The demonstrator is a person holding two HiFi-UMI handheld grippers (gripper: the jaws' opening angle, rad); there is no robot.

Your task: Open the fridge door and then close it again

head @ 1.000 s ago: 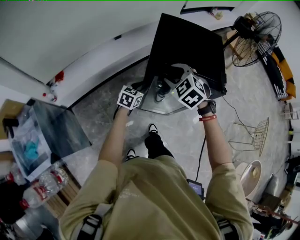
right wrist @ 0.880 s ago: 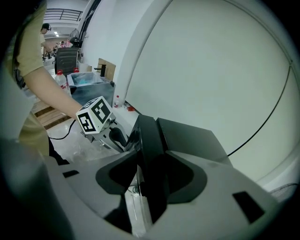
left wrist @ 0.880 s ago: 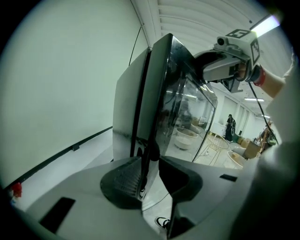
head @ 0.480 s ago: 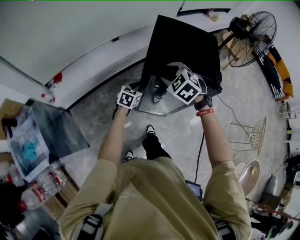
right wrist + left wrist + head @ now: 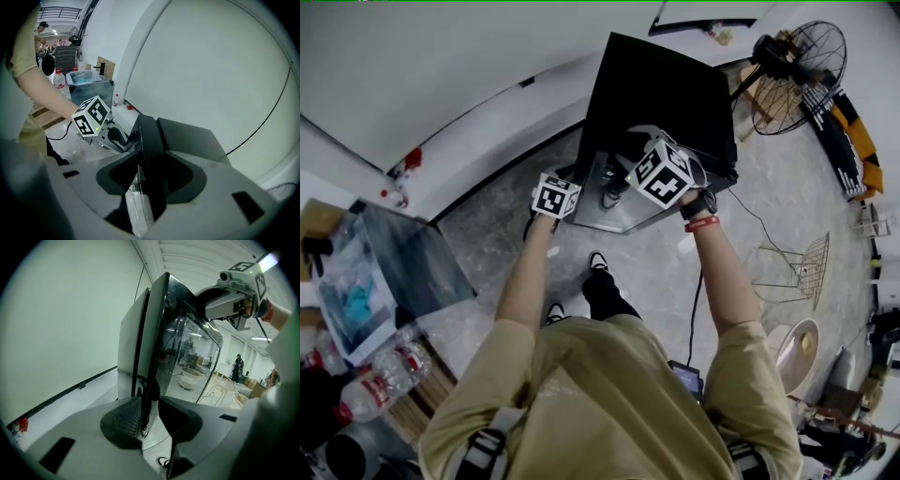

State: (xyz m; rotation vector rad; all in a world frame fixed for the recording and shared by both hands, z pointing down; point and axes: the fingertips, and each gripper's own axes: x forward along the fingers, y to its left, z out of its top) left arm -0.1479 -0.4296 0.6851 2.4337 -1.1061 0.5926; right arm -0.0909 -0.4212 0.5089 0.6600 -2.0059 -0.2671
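A small black fridge stands on the floor against the white wall, with its glass door facing me. In the left gripper view the door's side edge runs down between the jaws of my left gripper, which is shut on it. My right gripper straddles the door's top edge; its jaws have just been closing and now sit shut on that black edge. From the head view, the left gripper is at the door's left side and the right gripper at its top.
A standing fan is at the back right, and a wire stool stands right of me. A table with a clear box and water bottles is at my left. A cable trails across the floor.
The whole head view has shifted slightly to the left. Both grippers keep their places on the fridge door, and the door itself shows no clear swing.
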